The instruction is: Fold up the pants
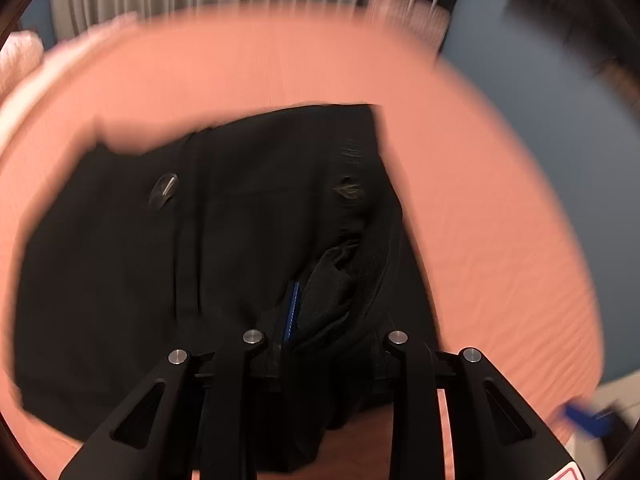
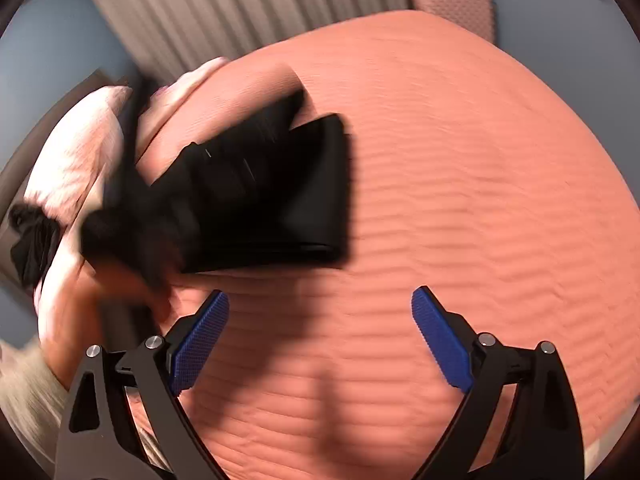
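Observation:
Black pants (image 1: pixel 200 240) lie partly folded on the salmon bedspread (image 1: pixel 280 68). My left gripper (image 1: pixel 316 316) is shut on a bunched edge of the pants, only a sliver of one blue pad (image 1: pixel 292 312) showing through the cloth. In the right wrist view the pants (image 2: pixel 272 188) lie as a dark folded bundle left of centre, and the left gripper with its hand shows as a blur at their left end. My right gripper (image 2: pixel 320 332) is open and empty above bare bedspread (image 2: pixel 480 160), a short way in front of the pants.
Pink pillows (image 2: pixel 80 160) lie at the head of the bed, with another dark garment (image 2: pixel 32 248) beside them. A ribbed curtain (image 2: pixel 240 4) and blue wall stand behind. A pink case (image 2: pixel 456 4) stands beyond the bed. The bed edge drops off at right (image 1: pixel 592 360).

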Tool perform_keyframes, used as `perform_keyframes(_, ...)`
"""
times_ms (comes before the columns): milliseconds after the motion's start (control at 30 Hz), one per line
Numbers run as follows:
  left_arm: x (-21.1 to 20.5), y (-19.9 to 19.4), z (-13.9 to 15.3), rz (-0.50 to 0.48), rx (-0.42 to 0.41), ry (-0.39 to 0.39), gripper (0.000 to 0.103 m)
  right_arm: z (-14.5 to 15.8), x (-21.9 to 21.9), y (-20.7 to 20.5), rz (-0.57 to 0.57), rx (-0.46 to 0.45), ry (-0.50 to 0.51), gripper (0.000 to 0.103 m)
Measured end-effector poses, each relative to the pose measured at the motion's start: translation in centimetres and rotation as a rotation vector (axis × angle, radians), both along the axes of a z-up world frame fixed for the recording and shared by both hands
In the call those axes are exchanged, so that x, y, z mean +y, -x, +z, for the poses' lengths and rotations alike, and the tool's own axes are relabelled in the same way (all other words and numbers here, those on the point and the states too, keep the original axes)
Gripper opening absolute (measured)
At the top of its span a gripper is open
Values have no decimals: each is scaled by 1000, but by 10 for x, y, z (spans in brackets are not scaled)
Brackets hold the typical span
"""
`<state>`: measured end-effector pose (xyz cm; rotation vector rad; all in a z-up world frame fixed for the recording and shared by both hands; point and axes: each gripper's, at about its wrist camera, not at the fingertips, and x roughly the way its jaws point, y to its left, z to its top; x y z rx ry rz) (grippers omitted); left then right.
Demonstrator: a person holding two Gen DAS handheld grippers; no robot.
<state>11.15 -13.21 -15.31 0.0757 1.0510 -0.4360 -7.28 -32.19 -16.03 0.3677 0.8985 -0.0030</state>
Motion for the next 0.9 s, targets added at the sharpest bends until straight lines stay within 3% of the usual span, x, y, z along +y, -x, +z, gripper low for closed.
perform_keyframes(33, -2, 15, 7, -2, -90, -3, 27, 0, -8, 3, -11, -3, 6, 91)
perform_keyframes(67, -4, 23, 13, -8, -123, -13, 28, 0, -18, 7, -28, -10, 13, 91)
perform_keyframes(133, -2, 33, 23, -29, -118, -8, 38, -4, -34, 7, -49, -10, 1, 92)
perform_keyframes(200, 11, 33, 31, -26, -86, 61, 39, -6, -41, 0, -62, -13, -14, 91)
perform_keyframes(233, 25, 36, 39, -42, -76, 152, 42, -3, -44, -7, -70, -23, -22, 91)
perform_keyframes(267, 34, 36, 46, -50, -86, 208, 49, 1, -43, -13, -64, -34, -33, 91)
perform_keyframes(300, 42, 39, 54, -43, -108, 250, 68, 5, -42, -22, -42, -54, -46, 91)
perform_keyframes(433, 90, 43, 84, 29, -167, 357, 69, 17, -23, -60, 31, -74, -49, 90)
perform_keyframes(533, 118, 31, 95, 85, -211, 251, 76, 21, 1, -105, 150, -62, -109, 90)
perform_keyframes(633, 159, -5, 94, 206, -184, 159, 76, 10, 24, -146, 208, -2, -59, 88)
perform_keyframes(767, 217, -98, 91, 331, -120, 115, 76, -7, 40, -179, 212, 37, 3, 88)
perform_keyframes(833, 220, -134, 85, 311, -72, 149, 76, -22, 39, -188, 186, 80, 19, 73)
perform_keyframes(900, 210, -176, 57, 257, 48, 124, 76, -40, 29, -200, 110, 134, 8, 48)
